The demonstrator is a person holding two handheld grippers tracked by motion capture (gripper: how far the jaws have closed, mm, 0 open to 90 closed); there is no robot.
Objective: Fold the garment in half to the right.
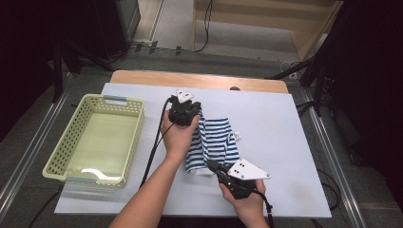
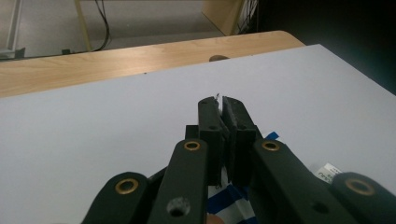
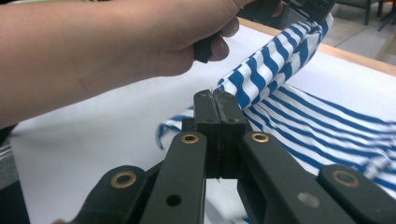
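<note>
A blue-and-white striped cloth [image 1: 216,140] lies crumpled in the middle of the white tabletop [image 1: 275,128]. My left gripper [image 1: 192,108] is at the cloth's far left corner, shut on a thin edge of it. In the left gripper view the jaws [image 2: 219,100] stand closed with striped fabric [image 2: 229,196] hanging under them. My right gripper [image 1: 212,165] is shut on the cloth's near edge. In the right gripper view a taut band of cloth [image 3: 280,60] runs from the closed jaws [image 3: 216,95] up to the person's left hand [image 3: 116,42].
A pale green perforated basket [image 1: 71,142], with nothing in it, stands at the table's left side. A wooden strip [image 1: 199,80] borders the far edge. Bare white surface stretches to the right of the cloth and in front of the left gripper [image 2: 116,116].
</note>
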